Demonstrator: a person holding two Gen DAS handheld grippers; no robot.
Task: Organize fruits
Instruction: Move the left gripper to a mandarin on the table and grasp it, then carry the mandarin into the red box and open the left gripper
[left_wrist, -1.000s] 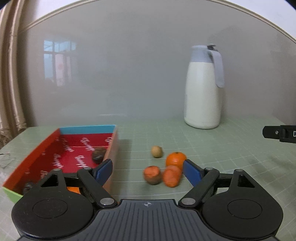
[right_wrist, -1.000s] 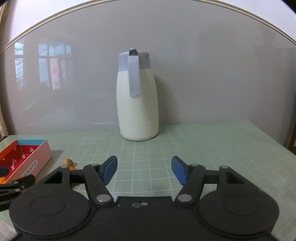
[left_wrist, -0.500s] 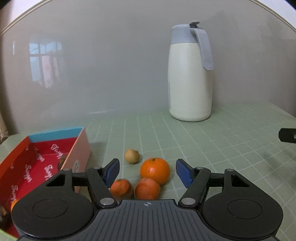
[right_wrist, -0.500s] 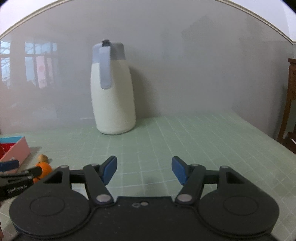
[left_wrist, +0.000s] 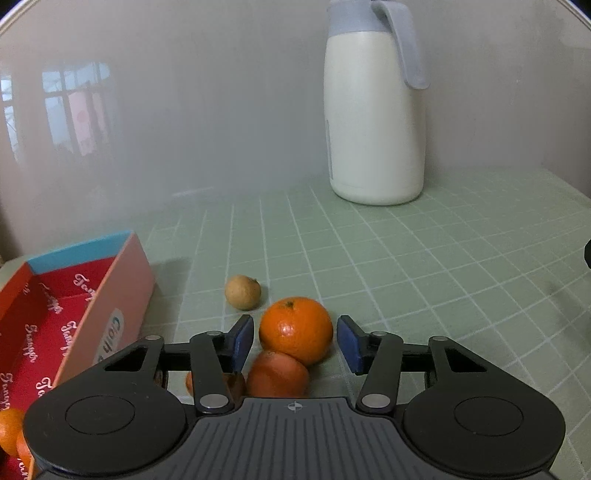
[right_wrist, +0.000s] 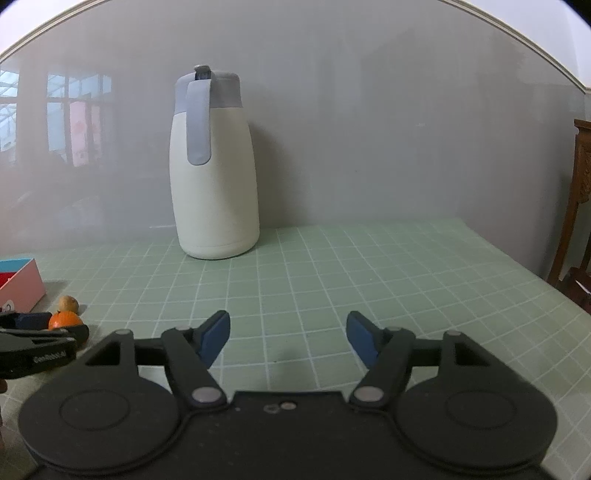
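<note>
Fruit on a green tabletop (left_wrist: 424, 266)

A white jug (left_wrist: 373, 110) stands far back, a red box (left_wrist: 122, 295) at the side. The left hand-held gripper (left_wrist: 295, 341) is closing around an orange (left_wrist: 295, 330) (not yet touching). The right hand-held gripper (right_wrist: 288, 338) is opening, empty.

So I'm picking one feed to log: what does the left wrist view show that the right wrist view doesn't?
Left wrist only: the box's red printed inside, a second orange nearer the camera, and an orange in the box.

Right wrist only: the right gripper, nothing between its pads, and a wooden chair.

Both: thermos jug, top orange, small brown fruit, left gripper closing, green grid mat.
</note>
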